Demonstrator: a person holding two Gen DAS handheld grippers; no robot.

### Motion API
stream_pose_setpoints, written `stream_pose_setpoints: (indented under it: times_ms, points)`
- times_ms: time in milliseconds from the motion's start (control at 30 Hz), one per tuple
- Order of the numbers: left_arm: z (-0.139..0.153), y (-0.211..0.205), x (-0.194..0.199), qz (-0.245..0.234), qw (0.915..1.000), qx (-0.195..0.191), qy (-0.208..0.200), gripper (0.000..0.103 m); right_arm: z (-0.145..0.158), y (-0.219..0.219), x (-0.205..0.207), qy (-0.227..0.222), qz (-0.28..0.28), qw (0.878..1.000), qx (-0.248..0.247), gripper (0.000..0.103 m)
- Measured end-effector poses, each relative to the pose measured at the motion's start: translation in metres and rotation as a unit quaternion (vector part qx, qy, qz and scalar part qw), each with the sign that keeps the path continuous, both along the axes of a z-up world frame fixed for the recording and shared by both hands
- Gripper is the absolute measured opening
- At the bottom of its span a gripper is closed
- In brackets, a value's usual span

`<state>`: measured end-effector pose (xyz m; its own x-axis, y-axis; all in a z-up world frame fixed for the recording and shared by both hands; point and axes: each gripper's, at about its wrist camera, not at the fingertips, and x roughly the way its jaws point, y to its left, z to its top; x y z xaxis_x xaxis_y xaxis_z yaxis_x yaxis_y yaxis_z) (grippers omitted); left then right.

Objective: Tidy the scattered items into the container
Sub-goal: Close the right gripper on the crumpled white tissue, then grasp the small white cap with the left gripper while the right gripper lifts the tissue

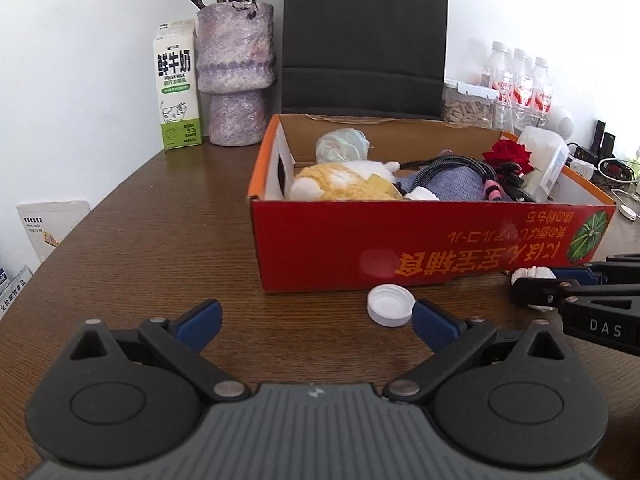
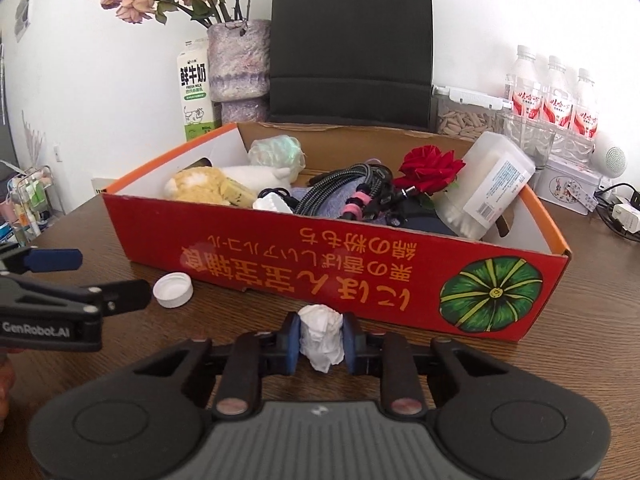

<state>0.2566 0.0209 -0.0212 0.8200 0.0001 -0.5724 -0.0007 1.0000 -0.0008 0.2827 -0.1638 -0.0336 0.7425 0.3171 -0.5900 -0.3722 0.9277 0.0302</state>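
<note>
The right gripper (image 2: pixel 321 339) has its fingers squeezed on a small white figure (image 2: pixel 321 336), just in front of the red box (image 2: pixel 280 248). The left gripper (image 1: pixel 316 320) has its fingers spread wide, one beside a white cap (image 1: pixel 390 305) on the worktop (image 1: pixel 160 240) near the box.

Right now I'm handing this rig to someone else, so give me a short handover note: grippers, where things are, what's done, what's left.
Right gripper: shut on the small white figurine, down at the table in front of the red box.
Left gripper: open, empty, white bottle cap just by its right fingertip.
Done: plush toy, cables, red rose and cotton swab tub are in the box.
Left: drop the figurine in, then the cap.
</note>
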Motion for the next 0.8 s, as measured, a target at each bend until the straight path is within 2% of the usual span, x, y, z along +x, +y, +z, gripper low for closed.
stream_pose_setpoints:
  times_ms: [233,333,400,533,600,800]
  points:
    - [-0.002,-0.024,0.007,-0.029,0.9995,0.003,0.012,0.103,0.003,-0.024,-0.001,-0.002,-0.019,1.0,0.011,0.021]
    - [-0.003,-0.033,0.013,-0.031,0.9994,0.01,0.015,0.092,0.005,-0.037,-0.001,-0.004,-0.033,0.999,0.017,0.021]
    - [-0.004,-0.038,0.02,-0.029,0.9993,0.01,0.021,0.075,0.005,-0.044,0.0,-0.004,-0.038,0.999,0.021,0.021]
    - [-0.005,-0.044,0.026,-0.022,0.9993,0.009,0.03,0.05,0.007,-0.05,0.001,-0.004,-0.042,0.999,0.03,0.021]
    - [-0.005,-0.046,0.024,-0.025,0.9993,0.01,0.028,0.029,0.007,-0.051,0.0,-0.007,-0.039,0.999,0.031,0.021]
    - [-0.005,-0.045,0.022,-0.02,0.9994,0.01,0.025,0.029,0.009,-0.049,-0.002,-0.008,-0.033,0.999,0.031,0.021]
